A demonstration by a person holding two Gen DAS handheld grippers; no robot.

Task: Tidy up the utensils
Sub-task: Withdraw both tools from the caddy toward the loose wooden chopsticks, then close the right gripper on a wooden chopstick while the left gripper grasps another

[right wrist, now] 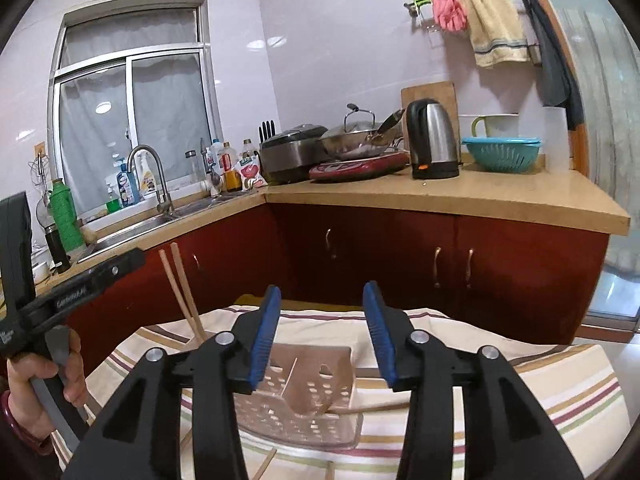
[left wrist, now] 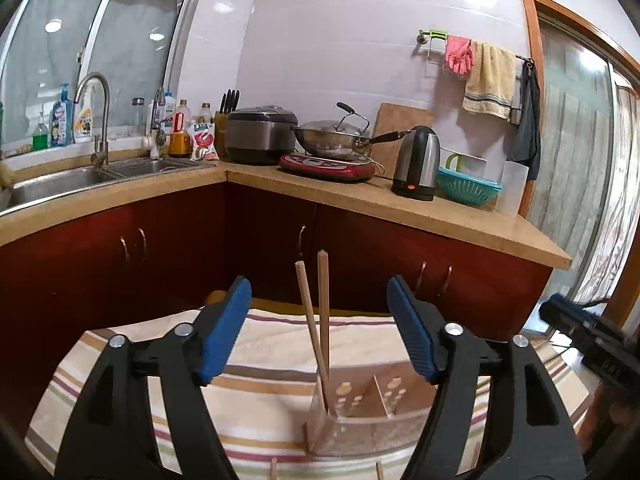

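- Your left gripper has its blue-padded jaws standing wide apart, with nothing pressed between them; the two chopsticks rise in the gap but touch neither pad.
- Those chopsticks stand tilted in the left end compartment of the clear perforated utensil holder, crossing each other low down, their tops leaning toward the far cabinets.
- Your right gripper also has its jaws apart and holds nothing; the holder lies just beyond and below them.
- From the right wrist view, the holder sits on the striped cloth, and a thin wooden stick lies across its right side, pointing to the right.
- More stick ends show on the cloth at the near edge; what they are you cannot tell.
- Your left hand shows at the left edge, wrapped round the gripper's handle.
- Far behind, on the counter, stand an electric kettle, a wok on a red induction hob, and a teal colander.
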